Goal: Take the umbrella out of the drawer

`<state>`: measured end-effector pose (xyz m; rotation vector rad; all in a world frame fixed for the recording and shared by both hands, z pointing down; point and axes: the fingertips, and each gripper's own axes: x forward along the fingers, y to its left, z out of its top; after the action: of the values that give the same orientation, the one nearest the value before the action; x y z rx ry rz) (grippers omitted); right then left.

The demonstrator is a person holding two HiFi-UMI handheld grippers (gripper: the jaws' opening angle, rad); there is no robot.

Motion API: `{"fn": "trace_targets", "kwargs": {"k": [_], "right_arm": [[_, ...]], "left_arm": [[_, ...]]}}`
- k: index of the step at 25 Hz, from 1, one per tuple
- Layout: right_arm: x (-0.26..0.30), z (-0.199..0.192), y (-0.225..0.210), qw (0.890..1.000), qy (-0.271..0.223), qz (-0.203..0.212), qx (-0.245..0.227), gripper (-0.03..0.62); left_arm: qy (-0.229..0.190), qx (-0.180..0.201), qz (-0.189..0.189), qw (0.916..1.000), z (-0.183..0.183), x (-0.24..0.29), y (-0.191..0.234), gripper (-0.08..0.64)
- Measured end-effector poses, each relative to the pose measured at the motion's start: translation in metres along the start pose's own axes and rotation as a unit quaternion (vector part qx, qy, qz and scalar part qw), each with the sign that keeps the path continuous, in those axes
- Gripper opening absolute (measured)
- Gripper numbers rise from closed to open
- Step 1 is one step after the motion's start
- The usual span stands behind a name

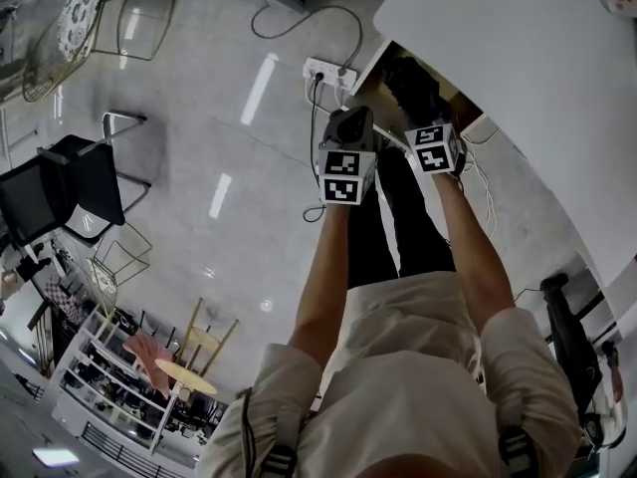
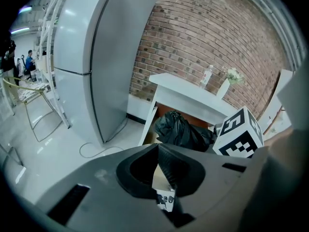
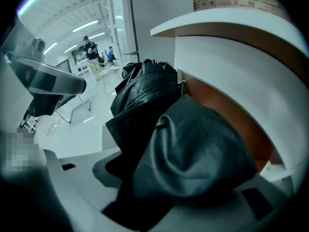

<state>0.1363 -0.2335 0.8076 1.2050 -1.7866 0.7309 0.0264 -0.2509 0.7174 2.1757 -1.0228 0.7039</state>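
Two grippers are out in front of the person. The left gripper (image 2: pixel 158 148) has its jaws together with nothing between them, and it hangs in the air short of the table (image 2: pixel 193 94), apart from the umbrella. The right gripper (image 1: pixel 422 116) has its jaws clamped on the umbrella (image 3: pixel 159 105), with folds of black fabric bunched between them and filling most of the right gripper view.

There is one umbrella: black, folded and crumpled. It sits at the mouth of the drawer (image 3: pixel 227 115), whose brown inside shows just under the white table top, and it bulges out past the front. There is one drawer.

On the table stand one clear bottle (image 2: pixel 206 75) and one white vase (image 2: pixel 226 83) with pale flowers, near each other by the brick wall (image 2: pixel 217 28). One tall grey fridge (image 2: pixel 96 57) stands to the left of the table. On the floor near the table lies one white power strip (image 1: pixel 328 70) with cables plugged in.

A small printed label (image 2: pixel 166 201) shows below the left jaws, but its print is too small to read. The bottle's label cannot be read either.
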Motion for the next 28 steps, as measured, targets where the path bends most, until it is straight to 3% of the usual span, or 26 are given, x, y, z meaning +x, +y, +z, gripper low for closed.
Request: {"fn": "trace_targets", "kwargs": {"k": [8,17,28], "right_arm": [[-0.067,0.033,0.012,0.999,-0.026,0.018,0.006,0.301],[-0.12,0.07,0.026,0.995,-0.071,0.055,0.051,0.301],[-0.196,0.101,0.027,0.987,-0.118,0.098,0.054,0.301]], "left_arm": [[-0.008,-0.006,0.019,0.9998,0.028,-0.059,-0.017,0.009],[-0.059,-0.039,0.071,0.995,0.066,-0.114,-0.007,0.009],[-0.087,-0.008,0.03,0.9957,0.108,-0.136,-0.047,0.009]]}}
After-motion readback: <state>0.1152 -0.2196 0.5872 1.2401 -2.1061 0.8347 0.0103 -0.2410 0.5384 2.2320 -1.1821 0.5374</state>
